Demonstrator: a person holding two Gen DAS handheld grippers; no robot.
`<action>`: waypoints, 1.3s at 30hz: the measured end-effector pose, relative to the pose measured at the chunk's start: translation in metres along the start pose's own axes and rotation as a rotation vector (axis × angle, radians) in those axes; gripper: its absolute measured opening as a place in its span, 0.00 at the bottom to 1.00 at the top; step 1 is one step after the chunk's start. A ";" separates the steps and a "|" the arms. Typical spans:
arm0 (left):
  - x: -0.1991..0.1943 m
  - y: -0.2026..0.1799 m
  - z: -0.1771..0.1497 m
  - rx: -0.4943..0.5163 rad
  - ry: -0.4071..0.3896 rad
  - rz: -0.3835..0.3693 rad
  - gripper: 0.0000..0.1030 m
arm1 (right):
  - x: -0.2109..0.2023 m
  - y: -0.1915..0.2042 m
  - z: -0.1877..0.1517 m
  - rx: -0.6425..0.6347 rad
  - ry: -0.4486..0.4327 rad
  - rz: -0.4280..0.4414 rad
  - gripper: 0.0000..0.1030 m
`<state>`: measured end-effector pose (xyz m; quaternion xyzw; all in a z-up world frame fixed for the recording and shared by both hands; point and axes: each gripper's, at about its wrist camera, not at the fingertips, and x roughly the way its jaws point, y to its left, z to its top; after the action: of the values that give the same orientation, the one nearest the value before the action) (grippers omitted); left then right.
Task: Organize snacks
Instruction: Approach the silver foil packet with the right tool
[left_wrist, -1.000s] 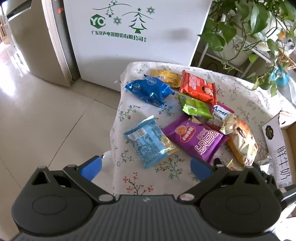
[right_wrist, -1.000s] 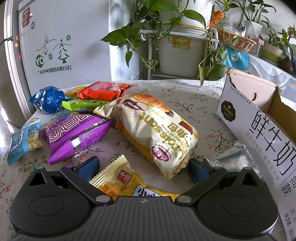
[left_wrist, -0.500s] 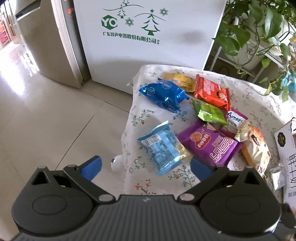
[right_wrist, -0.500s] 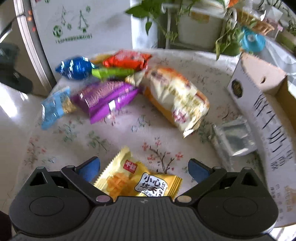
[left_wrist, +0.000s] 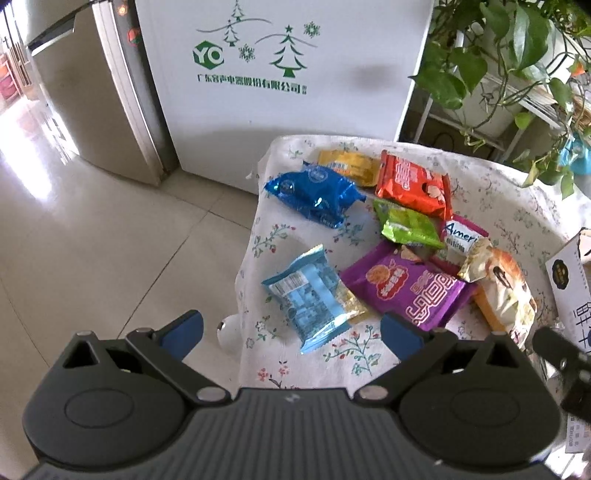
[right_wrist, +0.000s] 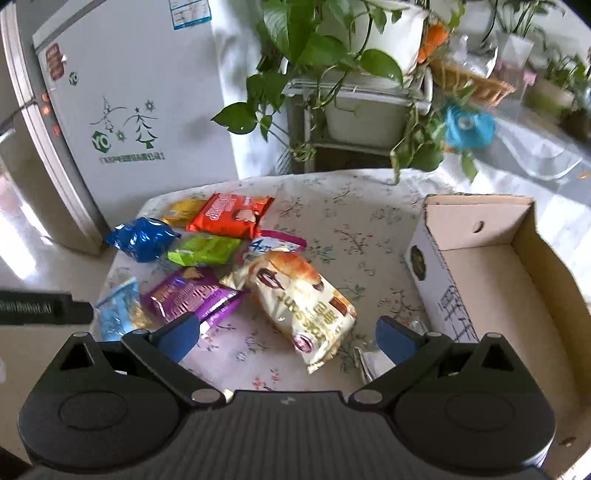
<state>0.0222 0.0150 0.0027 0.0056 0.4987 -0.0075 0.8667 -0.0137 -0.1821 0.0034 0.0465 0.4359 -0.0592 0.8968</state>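
Hanging over the table (right_wrist: 369, 206) of snack packs, the left gripper (left_wrist: 291, 330) and right gripper (right_wrist: 286, 334) both have jaws wide apart, holding nothing

Black tongs (left_wrist: 291, 332), blue pads (left_wrist: 183, 334), seemingly ribbed.

White fridge (left_wrist: 280, 74), tiled floor (left_wrist: 92, 236) (sunlit).

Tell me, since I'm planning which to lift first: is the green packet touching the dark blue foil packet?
Apart. The left wrist view shows bare floral tablecloth between the green packet and the dark blue foil packet.
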 end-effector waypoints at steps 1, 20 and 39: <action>-0.001 -0.001 0.001 0.005 -0.004 0.007 0.99 | 0.004 -0.002 0.004 0.010 0.019 -0.002 1.00; 0.009 -0.018 -0.012 0.061 0.038 0.038 0.99 | 0.022 0.003 0.003 0.121 0.097 -0.078 1.00; 0.003 -0.026 -0.012 0.070 -0.031 0.112 0.98 | 0.030 0.021 0.004 0.053 0.124 -0.074 1.00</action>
<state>0.0130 -0.0106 -0.0059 0.0638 0.4836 0.0234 0.8727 0.0106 -0.1636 -0.0169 0.0578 0.4905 -0.1011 0.8636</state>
